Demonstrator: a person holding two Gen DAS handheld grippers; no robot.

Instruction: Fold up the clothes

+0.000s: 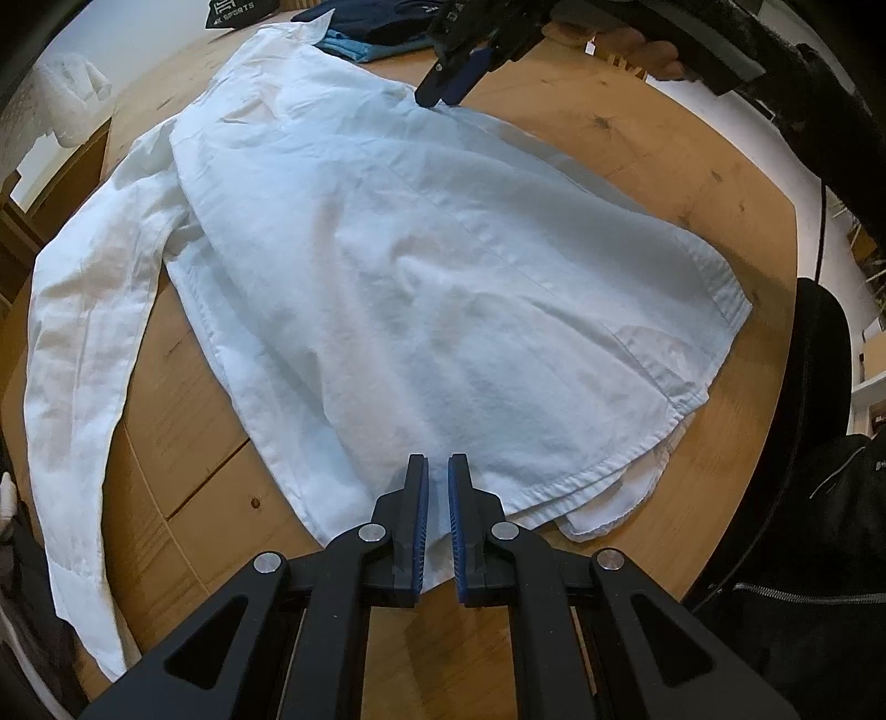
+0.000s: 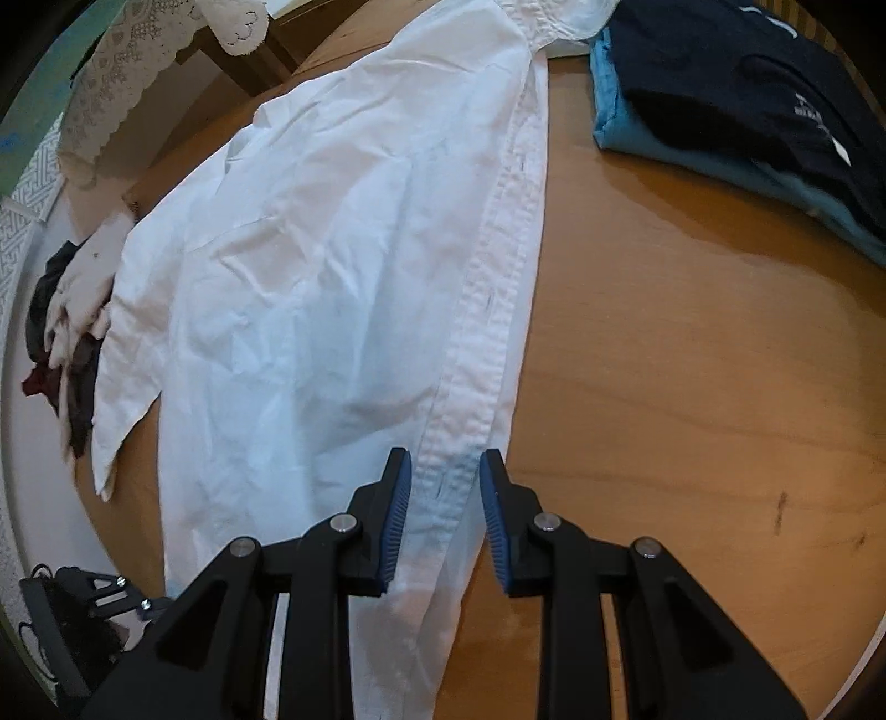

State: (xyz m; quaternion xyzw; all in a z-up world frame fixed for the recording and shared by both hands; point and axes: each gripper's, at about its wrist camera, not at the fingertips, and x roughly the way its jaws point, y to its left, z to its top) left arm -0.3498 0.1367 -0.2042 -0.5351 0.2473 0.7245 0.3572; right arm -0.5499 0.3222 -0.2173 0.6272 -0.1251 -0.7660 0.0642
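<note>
A white button-up shirt lies spread across a round wooden table, one long sleeve trailing off to the left. My left gripper sits at the near hem, shut on a pinch of the white fabric. Across the shirt, my right gripper touches down at the far edge, with a person's hand behind it. In the right wrist view the shirt runs away from me. There my right gripper stands open astride the button placket, its pads clear of the cloth.
A folded stack, dark navy on blue, sits on the table to the right of the shirt's collar. A lace cloth hangs off furniture beyond the table. Loose clothes lie on the floor. A person in dark clothing stands close by.
</note>
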